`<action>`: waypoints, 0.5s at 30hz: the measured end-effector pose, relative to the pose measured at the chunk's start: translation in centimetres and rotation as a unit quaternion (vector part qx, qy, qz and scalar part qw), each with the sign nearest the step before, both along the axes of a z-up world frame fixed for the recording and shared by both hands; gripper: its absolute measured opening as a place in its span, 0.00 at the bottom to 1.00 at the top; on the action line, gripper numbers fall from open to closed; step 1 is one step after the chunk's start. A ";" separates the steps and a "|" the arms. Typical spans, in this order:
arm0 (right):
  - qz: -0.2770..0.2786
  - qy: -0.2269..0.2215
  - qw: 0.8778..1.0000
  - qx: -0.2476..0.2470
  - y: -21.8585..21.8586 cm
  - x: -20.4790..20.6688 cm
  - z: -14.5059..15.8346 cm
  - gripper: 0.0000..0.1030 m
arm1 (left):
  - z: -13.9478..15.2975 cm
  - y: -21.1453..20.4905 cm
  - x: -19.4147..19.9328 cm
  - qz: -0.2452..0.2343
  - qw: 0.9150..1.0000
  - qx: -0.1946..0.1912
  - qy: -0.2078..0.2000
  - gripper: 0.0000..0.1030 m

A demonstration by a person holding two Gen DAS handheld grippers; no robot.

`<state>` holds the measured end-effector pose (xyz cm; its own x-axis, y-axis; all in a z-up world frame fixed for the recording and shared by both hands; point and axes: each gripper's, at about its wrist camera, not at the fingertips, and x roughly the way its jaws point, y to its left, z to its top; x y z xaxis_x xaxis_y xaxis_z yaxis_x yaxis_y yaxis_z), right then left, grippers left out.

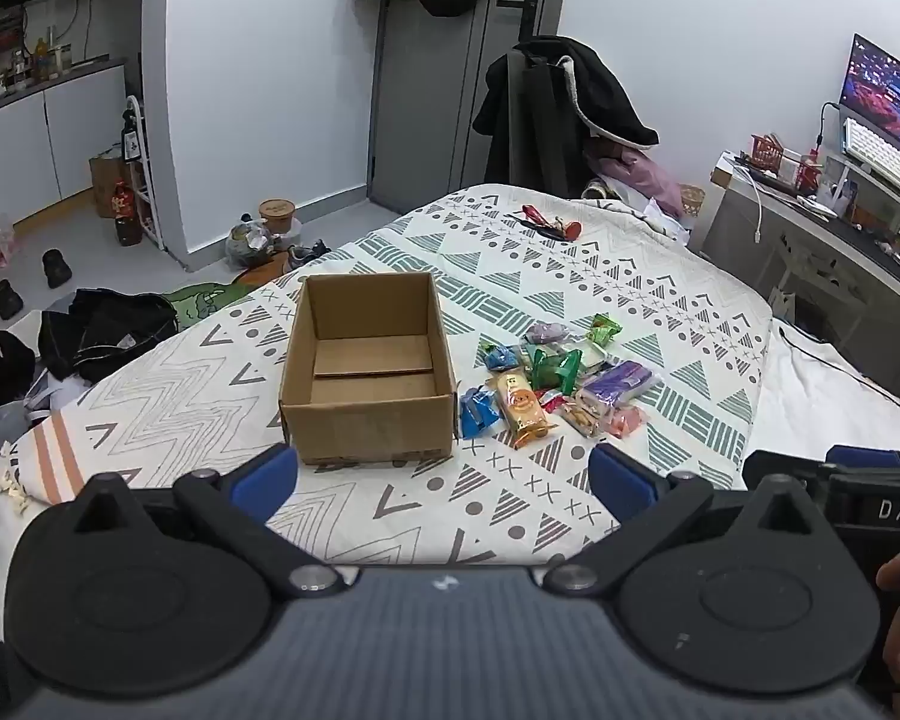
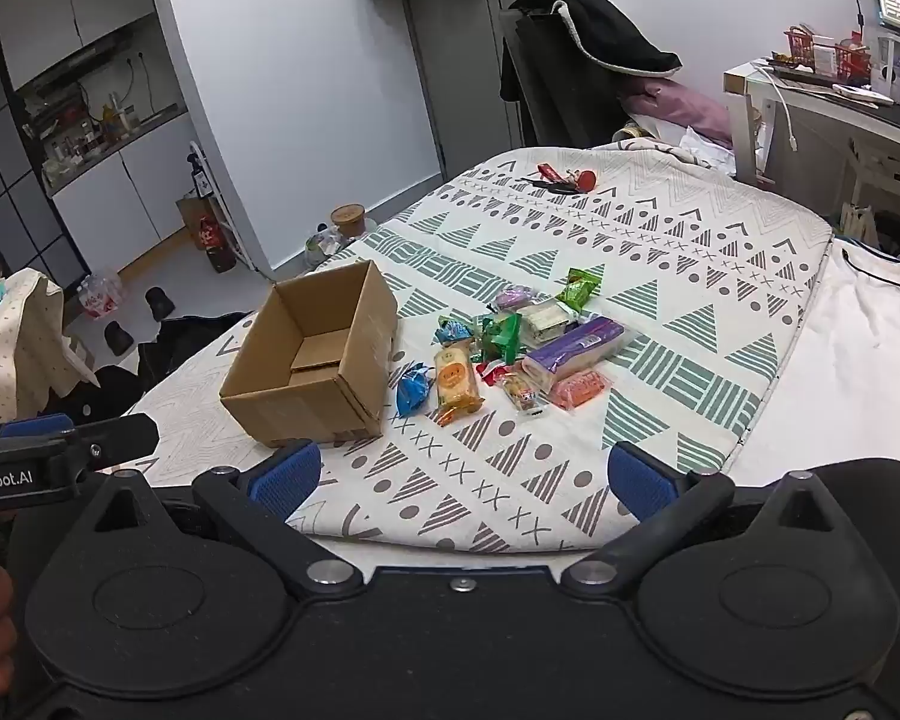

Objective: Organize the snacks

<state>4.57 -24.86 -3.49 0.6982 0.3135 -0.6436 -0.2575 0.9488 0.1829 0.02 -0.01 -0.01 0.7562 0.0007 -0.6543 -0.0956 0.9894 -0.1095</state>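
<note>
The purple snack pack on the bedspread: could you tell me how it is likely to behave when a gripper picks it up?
The purple snack pack looks glossy, so it may slip between pads. It is long, so gripped at one end it would probably sag. Lying partly on neighbouring wrappers, it may drag them.

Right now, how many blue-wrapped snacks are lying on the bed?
2. One blue packet lies nearest the cardboard box, at the pile's front. The other blue packet sits farther back, beside the green wrappers. More could be hidden under the pile.
</note>
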 end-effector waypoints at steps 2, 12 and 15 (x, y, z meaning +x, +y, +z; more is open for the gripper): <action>0.000 0.005 1.000 0.002 0.0 0.0 0.0 1.00 | 0.0 0.0 0.0 -0.001 1.000 0.001 -0.001 1.00; -0.001 0.000 1.000 -0.004 -0.1 -0.5 0.3 1.00 | 0.1 -0.5 -0.4 -0.001 1.000 0.002 -0.003 1.00; -0.002 -0.001 1.000 -0.006 0.0 -0.6 0.2 1.00 | 0.5 -0.5 -0.5 -0.002 1.000 0.003 0.000 1.00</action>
<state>3.97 -24.83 -3.25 0.7000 0.3039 -0.6463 -0.2545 0.9517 0.1718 -0.47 -0.47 0.49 0.7564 0.0019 -0.6541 -0.0925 0.9903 -0.1041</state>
